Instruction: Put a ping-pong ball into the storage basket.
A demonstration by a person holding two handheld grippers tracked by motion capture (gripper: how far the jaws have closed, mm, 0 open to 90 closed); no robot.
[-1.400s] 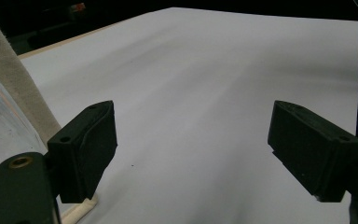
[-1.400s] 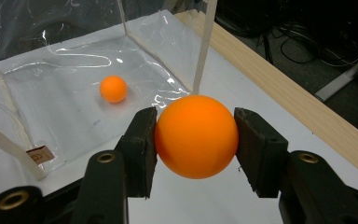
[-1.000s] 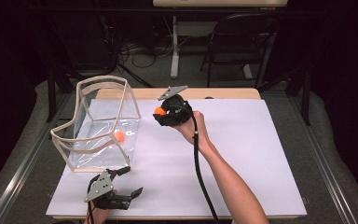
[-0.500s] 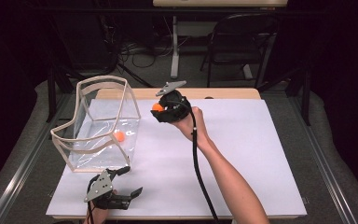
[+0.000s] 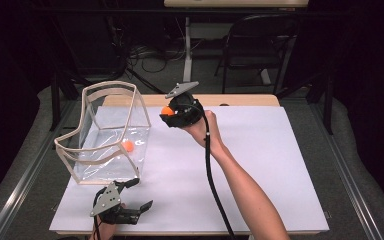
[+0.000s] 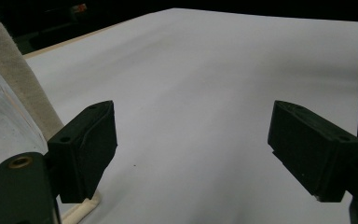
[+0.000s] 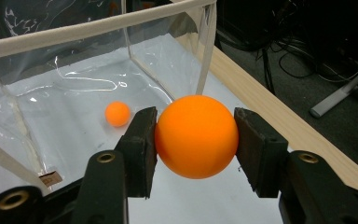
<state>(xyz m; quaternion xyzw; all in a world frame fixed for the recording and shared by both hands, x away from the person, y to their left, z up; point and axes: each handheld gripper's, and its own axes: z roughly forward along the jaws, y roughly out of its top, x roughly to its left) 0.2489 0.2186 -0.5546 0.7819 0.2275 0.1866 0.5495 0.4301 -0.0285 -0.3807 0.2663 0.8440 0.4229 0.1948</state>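
A: From above?
B: The right gripper [image 5: 172, 114] hangs beside the clear bin [image 5: 107, 132], its jaws pinching an orange ball [image 5: 167, 110]. The left gripper [image 5: 130, 196] rests low on the desk [image 5: 280, 165], jaws spread.
A: Right gripper view?
B: Ball [image 7: 196, 136] clamped between both pads; a second ball [image 7: 117, 114] lies inside the bin [image 7: 98, 28].

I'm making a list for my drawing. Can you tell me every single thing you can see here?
Small orange ball: one, orange, clamped between the right gripper's jaws beside the bin's open top.
Second orange ball: one, orange, on the bin's floor.
Clear plastic bin with cream fabric rim: one, see-through, table's left side.
White sheet: one, white, covers the tabletop.
Wooden table edge: one, tan, far side.
Chair: one, dark, behind table.
Right gripper: one, black, raised.
Left gripper: one, black, open, near edge.
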